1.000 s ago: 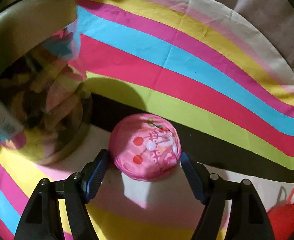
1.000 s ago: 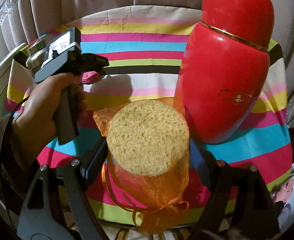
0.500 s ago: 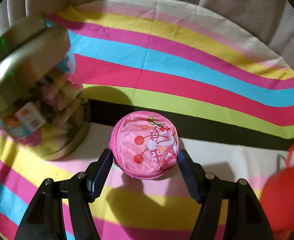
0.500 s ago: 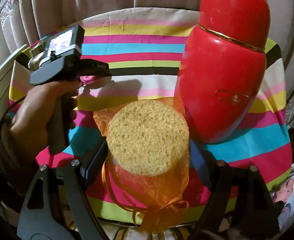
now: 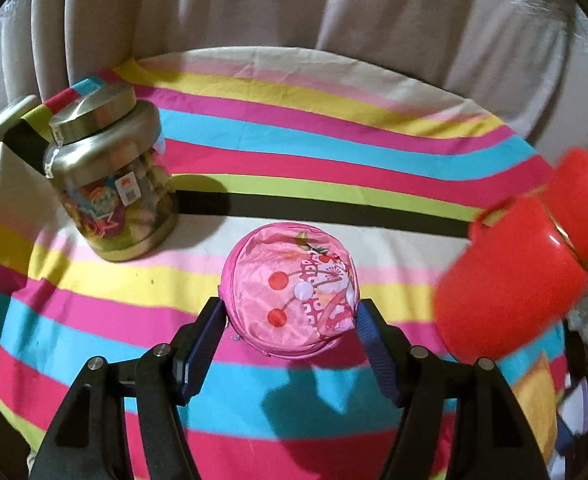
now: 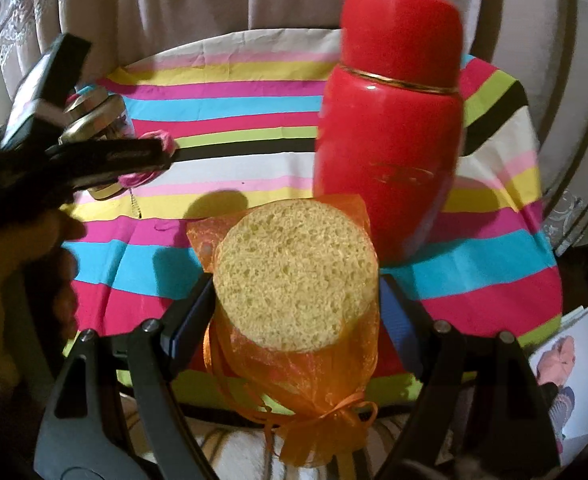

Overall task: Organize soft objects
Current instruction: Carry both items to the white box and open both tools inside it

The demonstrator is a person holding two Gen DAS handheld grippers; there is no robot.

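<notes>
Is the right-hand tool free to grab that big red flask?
Probably not yet: the right gripper is already shut on the bagged sponge, which fills its fingers. The red flask stands just beyond, unobstructed otherwise.

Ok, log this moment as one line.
left gripper: shut on pink pouch, lifted | right gripper: shut on bagged sponge | red flask, jar: standing on cloth

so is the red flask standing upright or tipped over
Upright. In the right wrist view the red flask stands on its base on the striped cloth, cap on top, behind the sponge held in the right gripper.
</notes>
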